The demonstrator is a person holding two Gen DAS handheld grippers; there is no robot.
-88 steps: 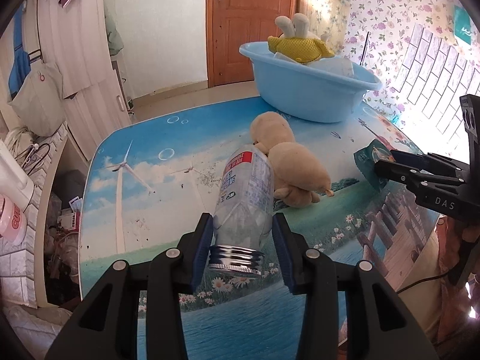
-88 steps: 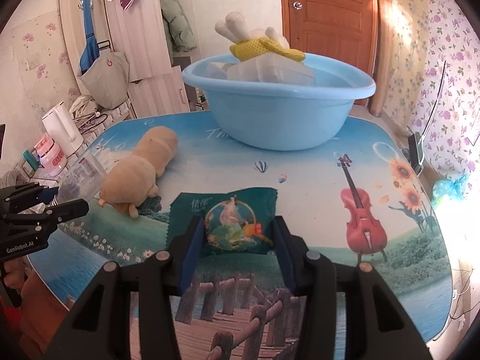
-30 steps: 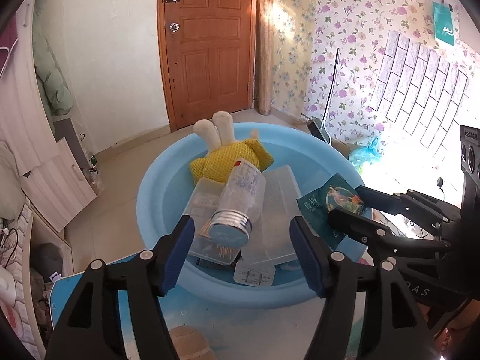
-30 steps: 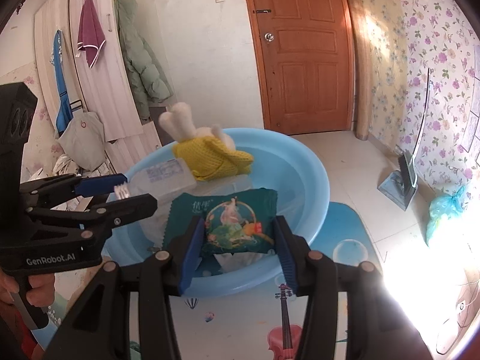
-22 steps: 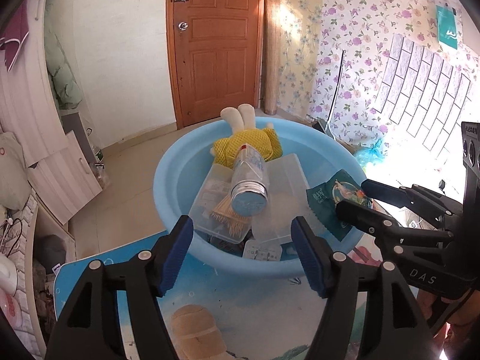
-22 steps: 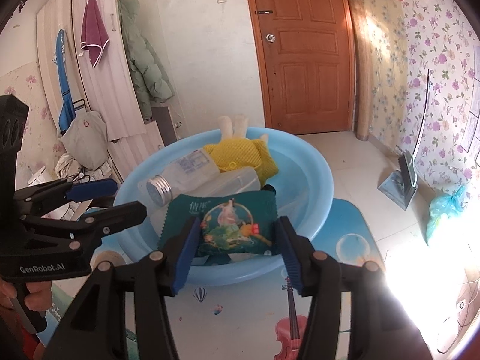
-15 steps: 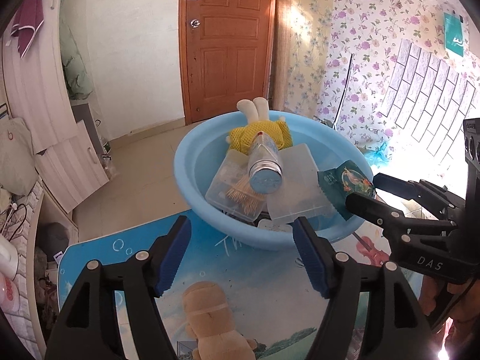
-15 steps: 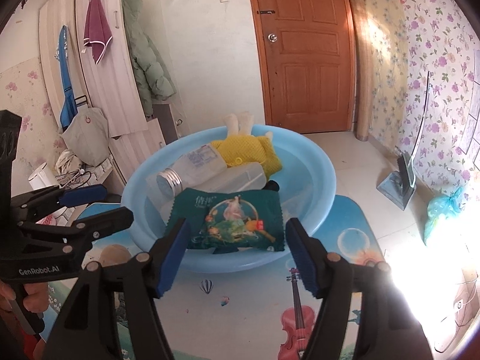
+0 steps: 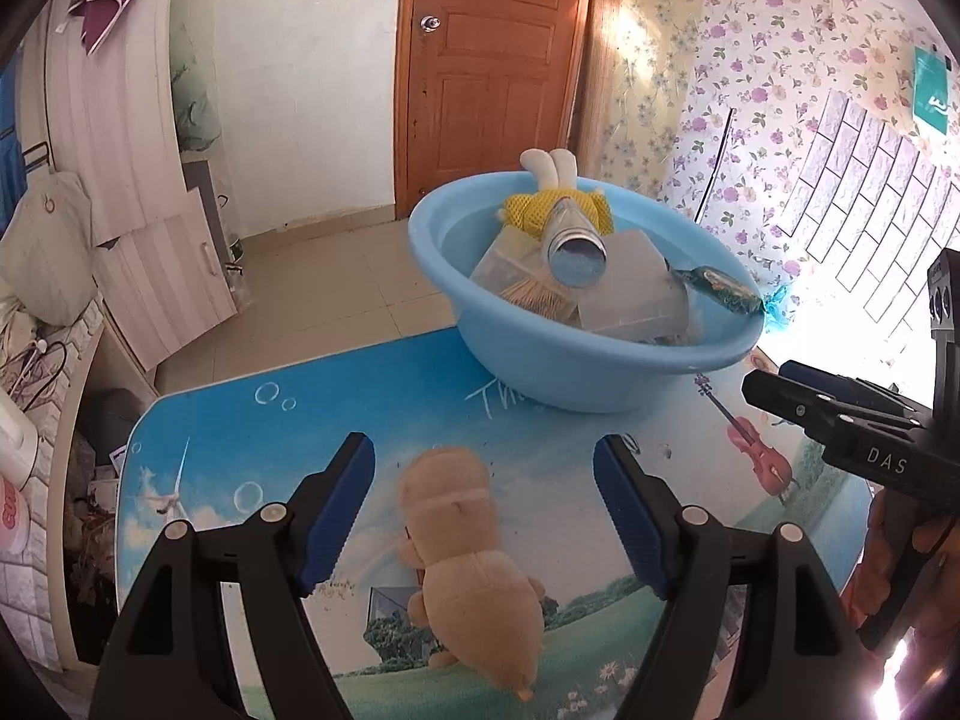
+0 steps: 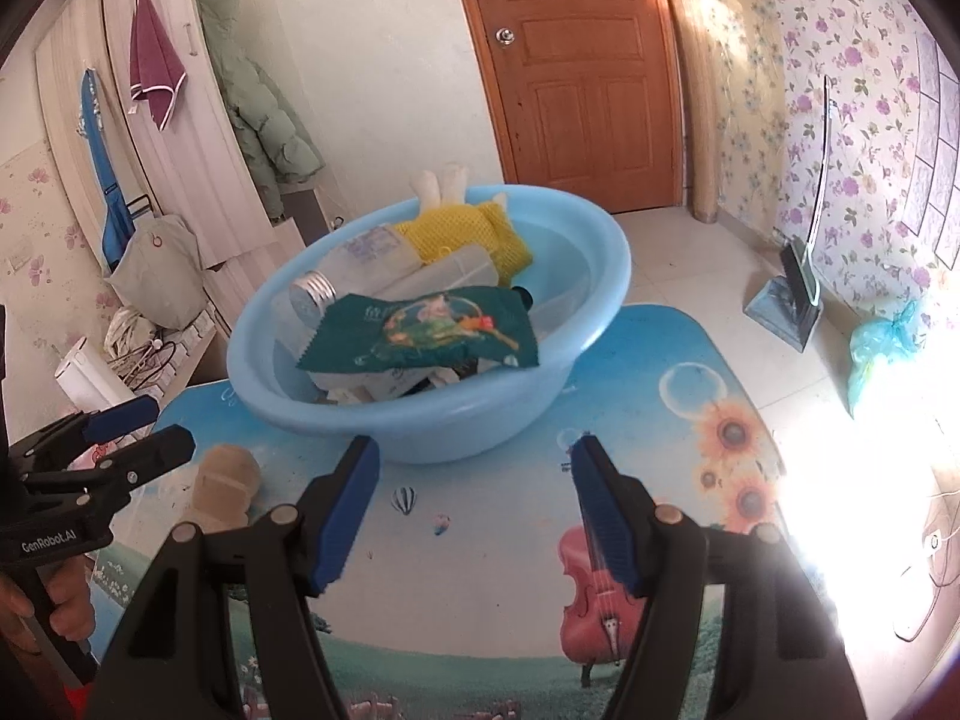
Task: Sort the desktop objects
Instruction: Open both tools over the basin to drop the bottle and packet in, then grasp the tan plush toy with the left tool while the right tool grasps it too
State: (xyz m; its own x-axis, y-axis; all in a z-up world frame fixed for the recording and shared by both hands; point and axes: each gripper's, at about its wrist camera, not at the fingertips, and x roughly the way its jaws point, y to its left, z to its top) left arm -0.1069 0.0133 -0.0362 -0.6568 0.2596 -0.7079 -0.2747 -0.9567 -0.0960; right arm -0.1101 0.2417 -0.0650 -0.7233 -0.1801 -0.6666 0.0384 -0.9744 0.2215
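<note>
A light blue basin (image 9: 564, 372) stands at the far side of the table. In it lie a clear bottle (image 9: 573, 246) with a metal cap, a green snack packet (image 10: 420, 330), a yellow-dressed soft toy (image 9: 534, 210) and clear plastic boxes (image 9: 630, 294). A tan plush toy (image 9: 468, 570) lies on the table, below and between the fingers of my left gripper (image 9: 483, 450). Its jaws are opening and press on nothing. My right gripper (image 10: 475, 450) hangs open and empty just in front of the basin.
The table (image 10: 480, 570) has a printed blue mat, with its edges at left and right. A white kettle (image 10: 84, 378) and cables sit on a counter to the left. Beyond the table are a tiled floor, a wooden door (image 9: 486, 60) and a blue plastic bag (image 10: 882, 348).
The bottle and the snack packet left the jaws and now lie in the basin. Both grippers drew back from over the basin to above the table, and their jaws widened.
</note>
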